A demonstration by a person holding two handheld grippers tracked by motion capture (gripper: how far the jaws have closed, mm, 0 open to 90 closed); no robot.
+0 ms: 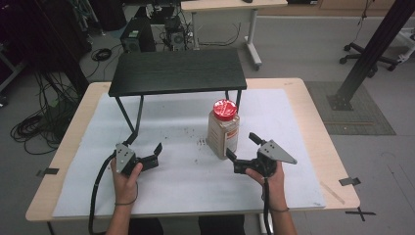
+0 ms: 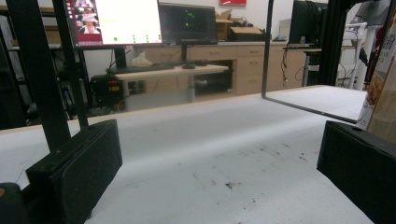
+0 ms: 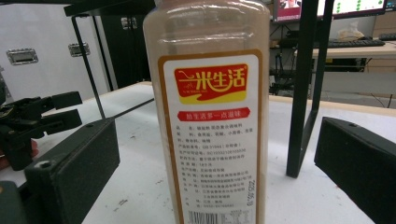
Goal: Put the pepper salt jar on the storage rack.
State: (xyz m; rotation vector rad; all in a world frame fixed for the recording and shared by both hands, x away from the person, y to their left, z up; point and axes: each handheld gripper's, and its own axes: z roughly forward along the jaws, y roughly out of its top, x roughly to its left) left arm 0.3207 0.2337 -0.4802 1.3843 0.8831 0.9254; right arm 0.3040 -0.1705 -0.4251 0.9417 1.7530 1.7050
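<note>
A clear plastic jar (image 1: 223, 129) with a red lid and brownish contents stands upright on the white mat, just right of centre. My right gripper (image 1: 242, 146) is open, one jaw on each side of the jar's near right base. In the right gripper view the jar (image 3: 210, 116), with its red and yellow label, stands between the two jaws of that gripper (image 3: 217, 140) with a gap on either side. My left gripper (image 1: 145, 152) rests open on the mat at the left, with nothing between its jaws (image 2: 219, 154). The jar's edge (image 2: 380, 93) shows at its far right.
A low black shelf (image 1: 177, 72) on thin metal legs stands on the mat behind the jar; one leg (image 1: 132, 128) comes down right by the left gripper. The white mat (image 1: 186, 181) carries dark specks near the jar. Beyond the table are desks, cables and a black post (image 1: 372, 49).
</note>
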